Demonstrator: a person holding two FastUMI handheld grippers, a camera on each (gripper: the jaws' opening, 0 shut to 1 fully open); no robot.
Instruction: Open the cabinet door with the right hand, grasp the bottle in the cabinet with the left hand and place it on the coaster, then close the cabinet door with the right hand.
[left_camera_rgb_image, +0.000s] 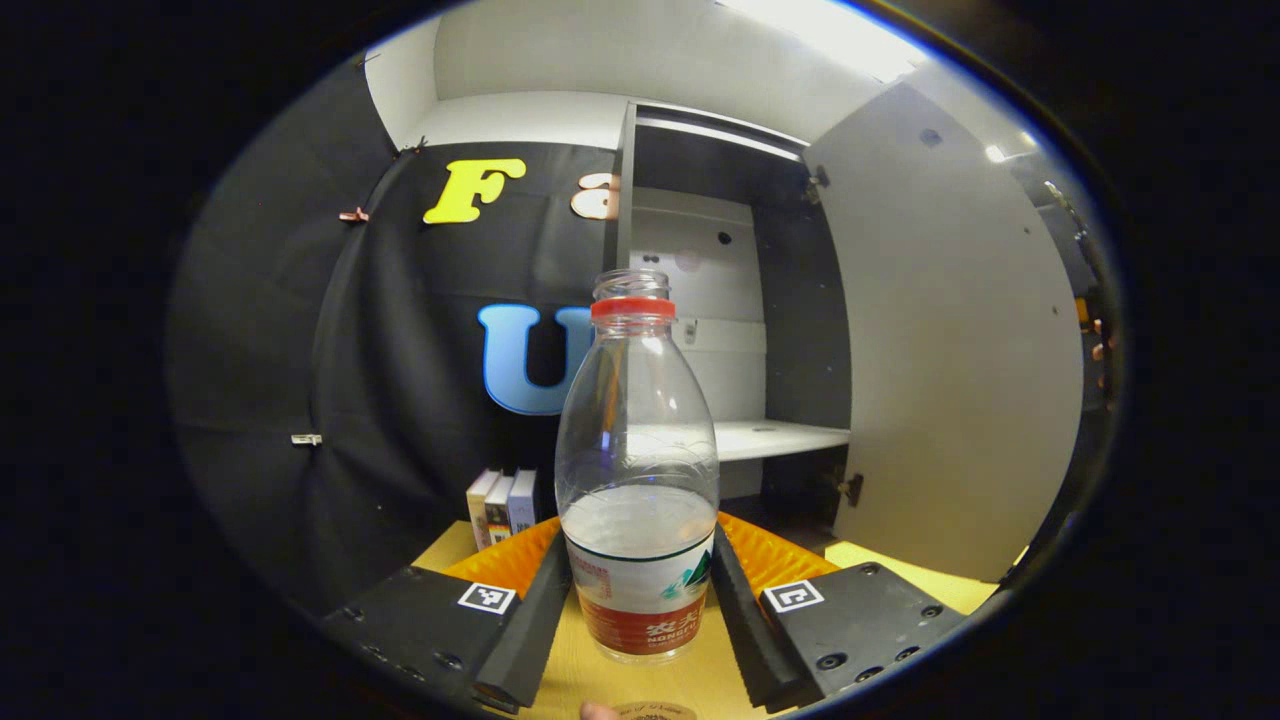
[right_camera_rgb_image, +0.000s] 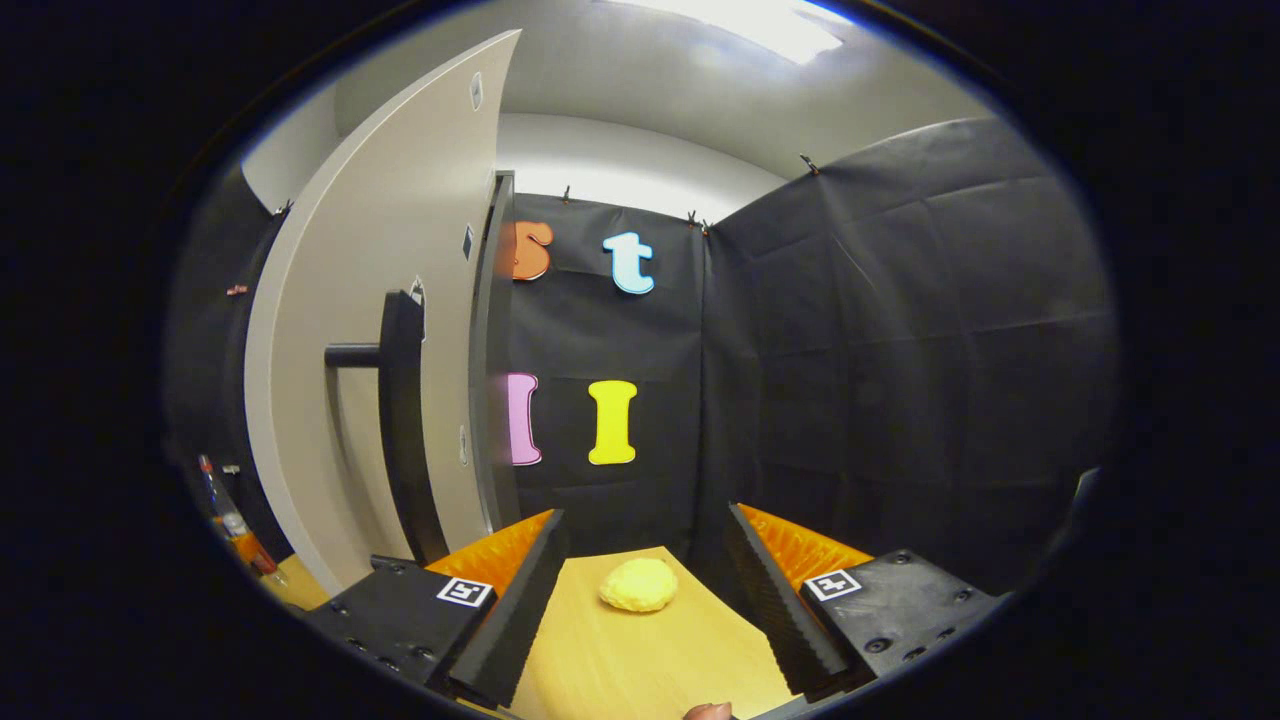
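On your left, your left claw (left_camera_rgb_image: 640, 600) is clamped on the clear plastic bottle with a red neck ring and no cap (left_camera_rgb_image: 637, 470), held upright just above the pale wooden surface (left_camera_rgb_image: 640, 685) with the round coaster (left_camera_rgb_image: 655, 711) peeking in at the bottom edge; it is part-filled and open-topped, so any tilt as you set it down could spill water, and a release off the coaster's centre could leave it toppling. Further right, the light grey cabinet door (right_camera_rgb_image: 385, 300) stands wide open with its black bar handle (right_camera_rgb_image: 400, 420) near your right claw (right_camera_rgb_image: 645, 600), which is spread and empty, so swing it carefully or the door may clip the bottle.
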